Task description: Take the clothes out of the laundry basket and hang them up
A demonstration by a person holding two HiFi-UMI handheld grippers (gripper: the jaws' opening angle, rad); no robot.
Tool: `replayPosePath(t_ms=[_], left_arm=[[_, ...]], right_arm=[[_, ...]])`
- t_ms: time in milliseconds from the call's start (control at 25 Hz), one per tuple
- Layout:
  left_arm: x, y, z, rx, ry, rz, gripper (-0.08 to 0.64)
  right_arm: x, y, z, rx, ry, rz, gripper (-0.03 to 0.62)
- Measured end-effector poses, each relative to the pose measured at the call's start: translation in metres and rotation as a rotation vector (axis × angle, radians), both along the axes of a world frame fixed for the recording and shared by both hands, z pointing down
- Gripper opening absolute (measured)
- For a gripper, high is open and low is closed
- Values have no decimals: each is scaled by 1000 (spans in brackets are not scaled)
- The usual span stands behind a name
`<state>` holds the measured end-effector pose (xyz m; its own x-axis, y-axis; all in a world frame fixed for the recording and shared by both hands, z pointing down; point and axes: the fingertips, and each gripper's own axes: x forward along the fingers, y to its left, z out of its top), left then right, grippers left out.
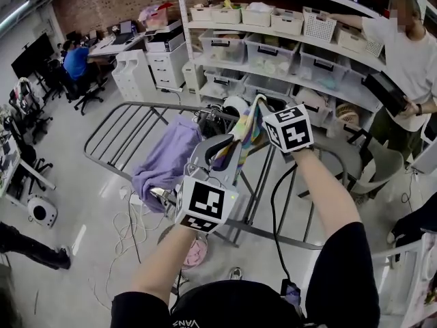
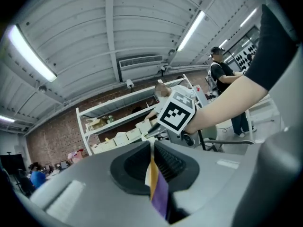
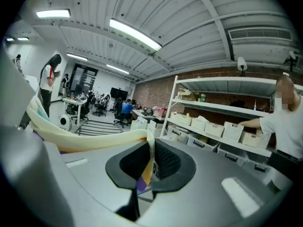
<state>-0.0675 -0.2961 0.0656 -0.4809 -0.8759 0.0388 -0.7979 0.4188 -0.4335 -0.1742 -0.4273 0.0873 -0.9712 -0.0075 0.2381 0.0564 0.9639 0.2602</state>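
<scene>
A striped, multicoloured garment (image 1: 247,130) hangs stretched between my two grippers above a grey drying rack (image 1: 130,125). My left gripper (image 1: 227,144) is shut on one edge of it; in the left gripper view a yellow and purple fold (image 2: 157,186) is pinched between the black pads. My right gripper (image 1: 260,105) is shut on the other edge, and in the right gripper view cream cloth (image 3: 90,139) runs left from its jaws (image 3: 148,167). The right gripper's marker cube (image 2: 176,110) also shows in the left gripper view. A lavender garment (image 1: 166,157) is draped over the rack.
White shelves (image 1: 287,50) with storage bins stand behind the rack. A person (image 1: 403,67) stands at the shelves on the right, with a grey chair (image 1: 372,161) near them. Another person sits at a desk (image 1: 76,61) far left. Cables (image 1: 130,231) and a pink round thing (image 1: 196,253) lie on the floor.
</scene>
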Motion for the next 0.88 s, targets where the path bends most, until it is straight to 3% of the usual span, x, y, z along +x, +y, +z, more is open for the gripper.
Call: replayPosePath(t_ms=[200,520,880], left_arm=[[30,-33,47,-54,93,93,23],[106,-80,86,-90,179,299,21],[152,-99,168,-253,266,407,23]], right_arm=[[25,-28,50,-40,63,13,32],[87,-74,86,-171,61,83,32],[137,-99,165,-226,151,100,32]])
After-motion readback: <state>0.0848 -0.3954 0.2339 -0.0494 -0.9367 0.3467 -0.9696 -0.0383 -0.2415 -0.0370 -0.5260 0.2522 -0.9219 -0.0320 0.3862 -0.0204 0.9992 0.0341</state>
